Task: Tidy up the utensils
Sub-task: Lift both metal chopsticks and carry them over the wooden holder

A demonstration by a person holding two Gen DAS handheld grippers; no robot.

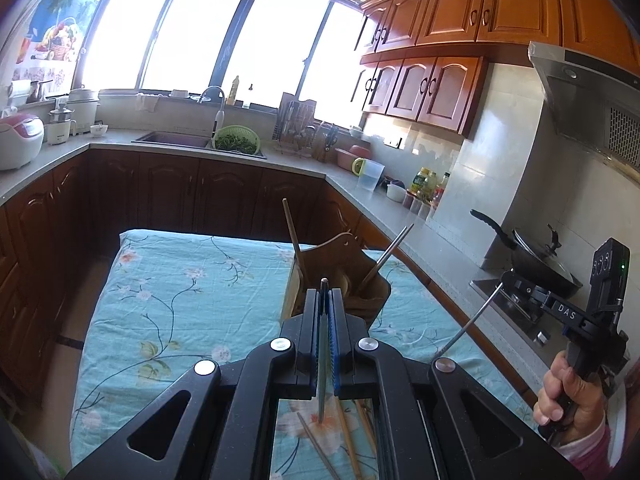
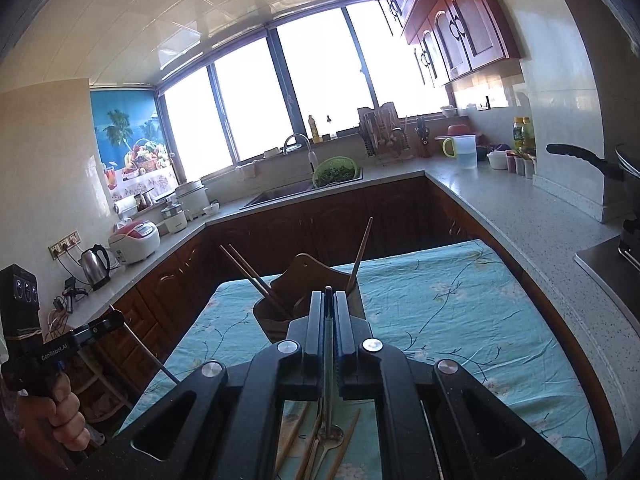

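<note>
Steel, slim and upright: each gripper pinches a metal utensil between nearly closed fingers, the left gripper (image 1: pixel 325 312) on one utensil (image 1: pixel 322 368), the right gripper (image 2: pixel 329 312) on a spoon (image 2: pixel 329 364), bowl hanging down. Loose chopsticks (image 2: pixel 347 446) lie beneath. Beyond, on the floral cloth (image 1: pixel 180 280), stands the wooden holder (image 1: pixel 340 276); best to lower each handle-up, vertically, clear of the chopsticks already leaning there.
</note>
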